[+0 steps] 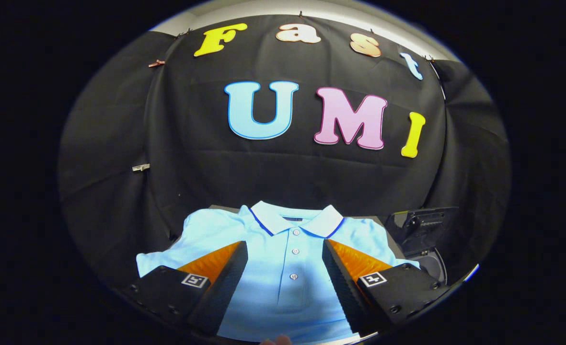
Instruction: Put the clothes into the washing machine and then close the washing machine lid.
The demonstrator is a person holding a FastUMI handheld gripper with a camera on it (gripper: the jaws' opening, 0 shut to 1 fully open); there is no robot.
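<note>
A light blue polo shirt (283, 258) with a white collar edged in dark blue lies spread flat, front up, its buttons running down the middle. My gripper (285, 247) hovers over it, open, the two fingers wide apart on either side of the button placket. Nothing sits between the fingers but the shirt's chest below them. Beyond the right finger, past the shirt's sleeve, stands a dark washing machine (421, 230) with its lid raised.
The shirt rests on a dark surface (223, 208) whose far edge shows just behind the collar. The black cloth wall (263, 177) hangs close behind. A fingertip (275, 340) shows below the shirt's hem.
</note>
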